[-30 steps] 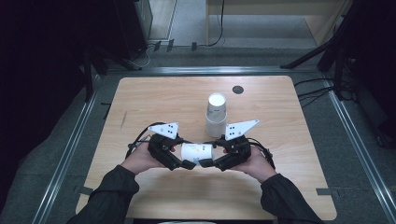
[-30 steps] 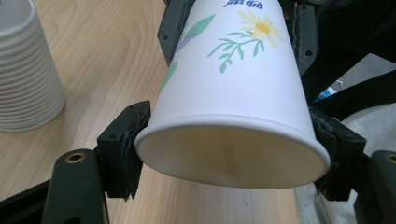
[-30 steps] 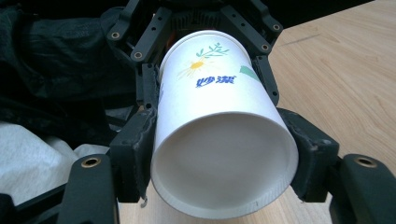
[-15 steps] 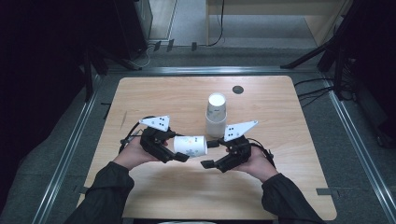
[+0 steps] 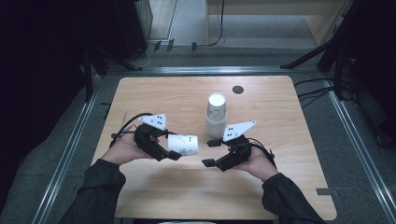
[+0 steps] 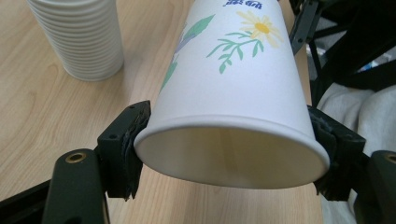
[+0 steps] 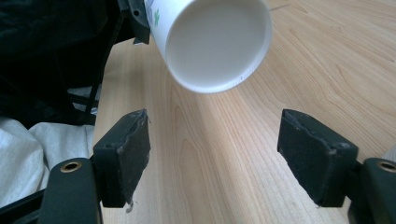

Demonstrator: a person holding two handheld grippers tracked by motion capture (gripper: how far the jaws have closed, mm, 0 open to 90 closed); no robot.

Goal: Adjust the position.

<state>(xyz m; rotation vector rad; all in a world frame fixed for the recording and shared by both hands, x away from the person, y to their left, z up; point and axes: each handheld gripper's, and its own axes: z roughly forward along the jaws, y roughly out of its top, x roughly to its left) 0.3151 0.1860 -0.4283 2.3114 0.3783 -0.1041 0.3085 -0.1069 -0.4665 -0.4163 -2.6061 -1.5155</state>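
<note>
Left of the tall stack of white ribbed paper cups, the left gripper is clamped across the rim of a single white paper cup printed with green leaves and a yellow daisy. The cup lies on its side above the light wooden tabletop, base pointing toward the stack's near side. It looks very light and thin-walled, easy to crush; the rolled rim is its stiffest part, so I would judge the pinch well placed but wanting a gentle squeeze. The smooth wall may slip. Just right of the stack's foot, the right gripper stands spread apart and empty, aimed at the cup's base.
</note>
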